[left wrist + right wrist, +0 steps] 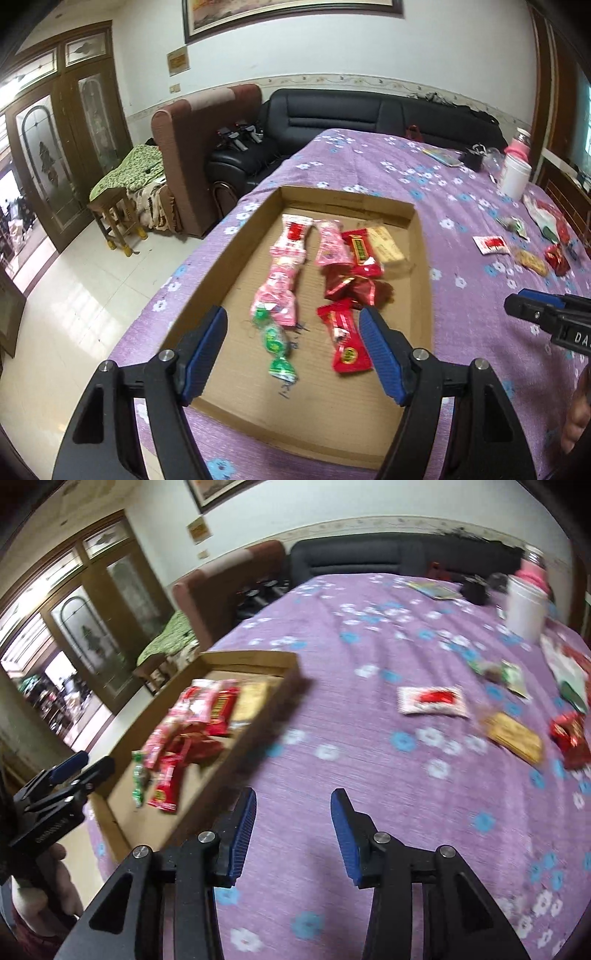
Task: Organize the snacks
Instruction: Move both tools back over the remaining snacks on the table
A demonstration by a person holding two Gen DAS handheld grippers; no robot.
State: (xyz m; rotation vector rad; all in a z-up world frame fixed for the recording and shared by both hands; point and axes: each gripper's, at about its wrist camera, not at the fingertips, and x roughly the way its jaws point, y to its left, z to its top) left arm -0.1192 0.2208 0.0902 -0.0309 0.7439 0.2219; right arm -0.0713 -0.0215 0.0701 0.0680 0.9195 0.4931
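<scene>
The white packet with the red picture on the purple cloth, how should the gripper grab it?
The white packet lies flat, alone on the tablecloth. Probably best: the open right gripper comes from above and pinches across its shorter width, near the middle, since the sealed ends look thin.

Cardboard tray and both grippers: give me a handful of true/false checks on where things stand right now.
1. The left gripper is shut on a red packet. False: it is open, holding nothing.
2. The cardboard tray already holds several snacks. True.
3. The white-and-red packet lies inside the tray. False: it lies on the purple tablecloth.
4. The right gripper is open and empty. True.
5. The green candies lie in the tray. True.
</scene>
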